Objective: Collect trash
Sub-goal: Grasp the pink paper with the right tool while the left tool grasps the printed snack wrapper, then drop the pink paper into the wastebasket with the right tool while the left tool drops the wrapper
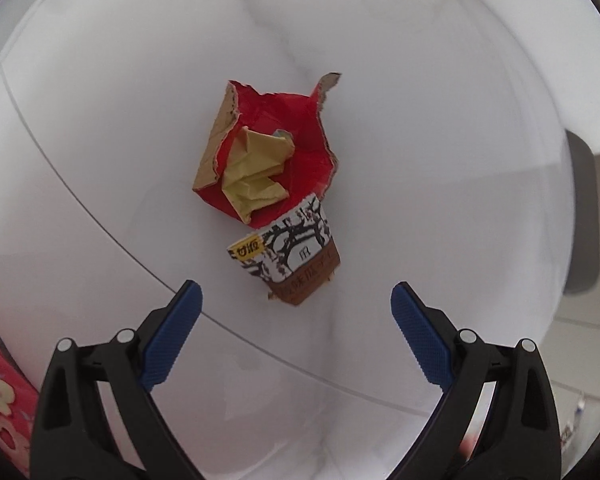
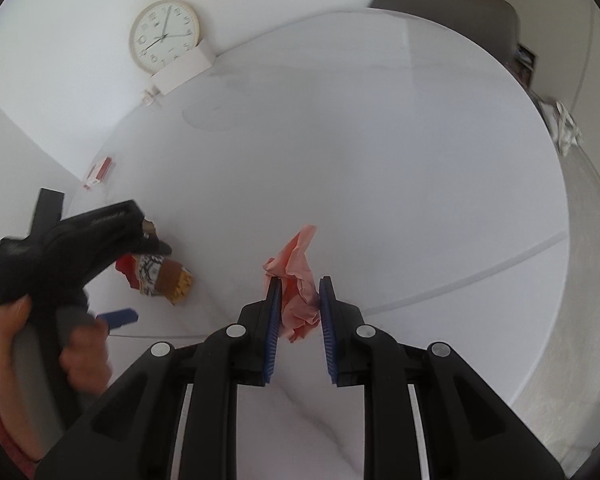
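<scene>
White round table [image 2: 380,140], wall clock [image 2: 164,34], possibly a grey chair [image 2: 452,4].

left wrist: steep, close | right wrist: oblique | shared: wrapper pile [image 1: 268,184]

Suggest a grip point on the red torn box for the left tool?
Judging by its pose, come from above and pinch the red torn box across its upright torn wall at the right rim: the open top faces up, crumpled yellow paper fills the middle, and the snack packet crowds the near side.
</scene>
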### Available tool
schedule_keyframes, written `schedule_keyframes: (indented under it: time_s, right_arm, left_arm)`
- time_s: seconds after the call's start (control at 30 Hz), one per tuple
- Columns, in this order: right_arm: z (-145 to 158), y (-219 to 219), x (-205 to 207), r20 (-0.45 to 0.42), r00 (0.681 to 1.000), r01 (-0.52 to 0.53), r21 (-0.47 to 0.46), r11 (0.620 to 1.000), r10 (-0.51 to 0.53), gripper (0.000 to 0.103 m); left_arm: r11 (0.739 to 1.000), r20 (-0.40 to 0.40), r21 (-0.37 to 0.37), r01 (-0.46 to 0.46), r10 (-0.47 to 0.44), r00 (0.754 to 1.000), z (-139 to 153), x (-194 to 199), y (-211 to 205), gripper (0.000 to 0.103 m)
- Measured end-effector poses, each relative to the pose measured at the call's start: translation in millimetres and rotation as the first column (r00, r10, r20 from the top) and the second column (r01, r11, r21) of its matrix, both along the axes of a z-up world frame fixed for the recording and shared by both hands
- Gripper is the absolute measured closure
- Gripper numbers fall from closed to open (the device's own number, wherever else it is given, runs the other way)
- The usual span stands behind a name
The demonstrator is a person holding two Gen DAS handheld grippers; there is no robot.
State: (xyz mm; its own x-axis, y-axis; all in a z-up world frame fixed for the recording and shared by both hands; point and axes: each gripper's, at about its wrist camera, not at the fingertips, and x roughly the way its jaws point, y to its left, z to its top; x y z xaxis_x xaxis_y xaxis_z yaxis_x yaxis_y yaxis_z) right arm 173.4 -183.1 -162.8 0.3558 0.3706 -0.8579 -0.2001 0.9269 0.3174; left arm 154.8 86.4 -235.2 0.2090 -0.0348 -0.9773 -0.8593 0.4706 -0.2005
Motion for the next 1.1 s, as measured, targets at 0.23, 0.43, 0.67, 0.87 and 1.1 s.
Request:
schedule_keyframes:
  time_s: [0.23, 0.43, 0.67, 0.87, 1.1]
  right_arm:
    - [-14.3, -36.8, -33.3, -0.037, 0.996, 0.078, -0.004, 0.997, -0.078, 0.083]
    - [-13.7, -45.3, -49.9, -0.045, 0.995, 0.094, -0.016, 0.995, -0.094, 0.083]
    - [-6.4, -26.4, -53.1, -0.023, 0.997, 0.071, -0.033, 0.997, -0.072, 0.083]
    - [-1.7, -15.4, -60.7, -0.011, 0.997, 0.073, -0.029, 0.997, -0.073, 0.083]
    - [10.7, 4.9, -77.1, 0.024, 0.996, 0.084, -0.01, 0.996, -0.084, 0.083]
  left_arm:
    - [0.996, -0.013, 0.059, -0.061, 0.061, 0.998, -19.5, 9.7, -10.1, 0.046]
    - [0.994, -0.016, 0.094, -0.06, 0.062, 0.998, -22.4, 5.1, -17.0, 0.06]
    - [0.993, -0.015, 0.12, 0.021, -0.019, 1.0, -18.4, 3.1, -23.0, 0.064]
    - [0.975, 0.002, 0.174, 0.139, -0.141, 0.99, 0.0, 3.0, -20.6, 0.065]
    - [0.921, 0.024, 0.246, 0.302, -0.317, 0.948, 31.2, -18.7, -30.4, 0.065]
